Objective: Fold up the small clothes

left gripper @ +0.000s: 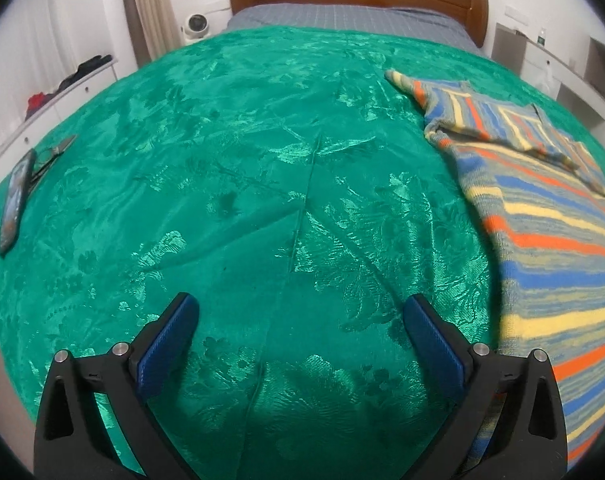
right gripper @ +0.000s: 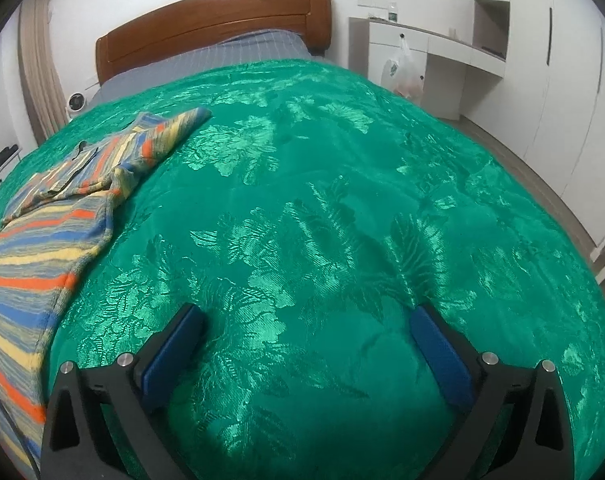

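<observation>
Both the left tongs [left gripper: 300, 308] and the right tongs [right gripper: 306, 318] are held wide apart over the shiny green patterned bedspread [left gripper: 230, 184], with nothing between the blue pads. The striped knitted garment in blue, orange and yellow [left gripper: 542, 208] is spread between the two. A dark phone [left gripper: 16, 204] and scissors [left gripper: 56, 152] are seen at the bed's far left edge. A white plastic bag [right gripper: 402, 70] is hung from the white cabinet [right gripper: 398, 42].

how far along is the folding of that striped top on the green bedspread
Done: the striped top lies on the green bedspread with its sleeves folded in across the body. In hand: nothing; the left gripper and right gripper are open over bare bedspread. Left: probably folding the body over.
</observation>
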{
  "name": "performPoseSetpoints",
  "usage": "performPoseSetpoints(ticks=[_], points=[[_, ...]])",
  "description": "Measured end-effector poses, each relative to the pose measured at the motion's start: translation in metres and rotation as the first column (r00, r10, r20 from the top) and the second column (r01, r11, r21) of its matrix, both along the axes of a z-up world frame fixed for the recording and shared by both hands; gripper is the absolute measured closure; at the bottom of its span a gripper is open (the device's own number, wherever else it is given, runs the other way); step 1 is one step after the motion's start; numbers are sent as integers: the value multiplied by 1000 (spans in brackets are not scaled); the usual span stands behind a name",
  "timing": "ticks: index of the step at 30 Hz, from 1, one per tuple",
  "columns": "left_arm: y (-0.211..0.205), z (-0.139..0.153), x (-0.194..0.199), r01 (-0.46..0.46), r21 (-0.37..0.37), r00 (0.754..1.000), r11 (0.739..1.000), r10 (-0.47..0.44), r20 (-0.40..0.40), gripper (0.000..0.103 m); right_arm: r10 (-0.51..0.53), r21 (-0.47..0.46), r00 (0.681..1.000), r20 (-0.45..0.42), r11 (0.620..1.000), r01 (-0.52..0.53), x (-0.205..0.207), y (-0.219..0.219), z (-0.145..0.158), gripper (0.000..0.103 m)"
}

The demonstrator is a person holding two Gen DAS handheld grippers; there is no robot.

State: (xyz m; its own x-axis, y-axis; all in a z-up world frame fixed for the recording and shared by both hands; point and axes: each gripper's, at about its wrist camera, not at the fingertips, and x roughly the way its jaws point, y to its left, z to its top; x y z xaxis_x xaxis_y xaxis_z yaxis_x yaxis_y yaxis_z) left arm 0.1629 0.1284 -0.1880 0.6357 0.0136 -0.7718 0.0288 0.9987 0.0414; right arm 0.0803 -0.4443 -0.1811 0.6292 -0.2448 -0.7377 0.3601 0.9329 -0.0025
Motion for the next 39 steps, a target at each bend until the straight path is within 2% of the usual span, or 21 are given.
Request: performPoseSetpoints(ticks=[8,14,18,20,24,28,31,34,39], points=[[0,-2,-2,3,-6,1000,1000,-3,9,0,-13,-2,999,-31,1000,13,2,1,1,0],[1,-2,-4,0,-13,1000,1000,0,14,0,24,7,997,-73,1000,-24,5,0,4,0],[3,-1,-4,7,-36,1000,999,-7,17,0,25,-19,994,-107,999,-28,-3,6,11,1],[4,-1,-4,12,-43,1000,999,-11,13,0,23,-24,995,-97,999,-25,-12,10,17,1],[3,0,-5,-3,-35,1000,999,3,4,0,-25,-76,997,-74,997,19,-36,24,33,1],[-1,2,-1,-37,-15,998,999,36,-54,0,-85,-177,994,-64,981,72,-58,46,44,1],[1,0,-6,-24,-24,999,999,23,-36,0,-82,-256,996,-35,964,70,-65,63,52,1],[2,0,-7,-20,-27,999,999,19,-31,0,-51,-312,998,-45,950,35,-63,74,52,1],[0,-2,-10,-17,-13,1000,1000,16,-13,0,-27,-339,998,-63,941,4,-59,82,49,1]])
